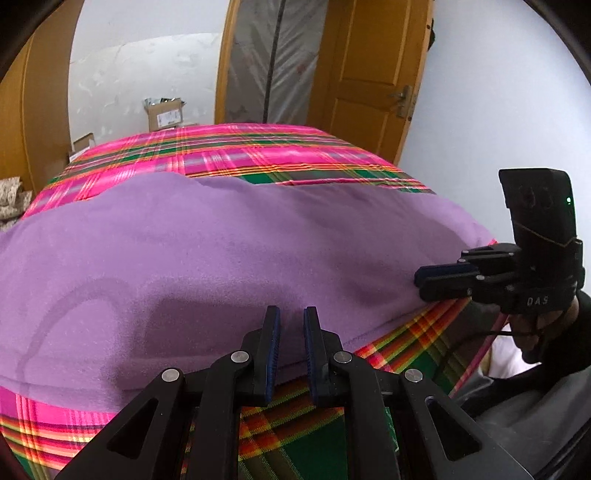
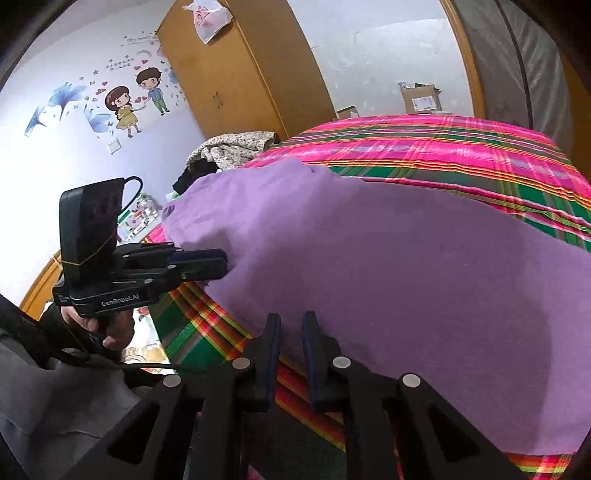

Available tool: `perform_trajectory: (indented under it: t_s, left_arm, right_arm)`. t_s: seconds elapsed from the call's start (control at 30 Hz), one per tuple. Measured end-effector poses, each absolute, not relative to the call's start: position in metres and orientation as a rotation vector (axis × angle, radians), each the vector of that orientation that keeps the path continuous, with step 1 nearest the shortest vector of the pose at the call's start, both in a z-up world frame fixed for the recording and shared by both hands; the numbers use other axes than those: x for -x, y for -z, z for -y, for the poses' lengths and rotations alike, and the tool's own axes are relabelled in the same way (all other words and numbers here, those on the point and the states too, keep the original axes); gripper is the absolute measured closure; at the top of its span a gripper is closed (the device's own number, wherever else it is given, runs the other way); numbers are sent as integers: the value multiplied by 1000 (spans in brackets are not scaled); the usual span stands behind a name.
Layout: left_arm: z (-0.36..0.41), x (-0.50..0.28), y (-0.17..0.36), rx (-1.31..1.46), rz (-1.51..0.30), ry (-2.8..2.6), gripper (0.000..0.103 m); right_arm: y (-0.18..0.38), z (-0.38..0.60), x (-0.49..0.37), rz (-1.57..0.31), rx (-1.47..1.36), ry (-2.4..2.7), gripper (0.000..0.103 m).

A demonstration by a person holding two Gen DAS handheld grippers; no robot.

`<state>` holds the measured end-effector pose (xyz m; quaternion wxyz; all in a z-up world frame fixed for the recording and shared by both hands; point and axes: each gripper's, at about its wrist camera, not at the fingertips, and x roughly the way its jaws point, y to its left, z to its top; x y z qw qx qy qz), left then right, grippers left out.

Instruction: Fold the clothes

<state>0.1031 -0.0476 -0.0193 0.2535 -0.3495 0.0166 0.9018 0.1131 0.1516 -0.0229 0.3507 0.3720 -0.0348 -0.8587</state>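
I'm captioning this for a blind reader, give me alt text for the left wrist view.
A purple garment lies spread over a pink and green plaid bedcover. The left claw sits at its near edge, the right claw at its right edge, both nearly closed.

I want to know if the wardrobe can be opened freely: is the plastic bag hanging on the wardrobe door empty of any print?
No. The bag hanging at the top of the wardrobe shows pink markings on its pale plastic.
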Motion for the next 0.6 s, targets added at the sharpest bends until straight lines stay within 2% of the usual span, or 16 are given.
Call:
perform_trajectory:
  t_s: [0.27,0.6]
  left_arm:
    - [36,-108,19,922,-86,-2401,90]
    - [44,-104,17,919,-75,-2422,90]
  right_arm:
    - [21,-142,-110,65,-972,2207,90]
    - [20,-165,-97,154,-1015,2259,92]
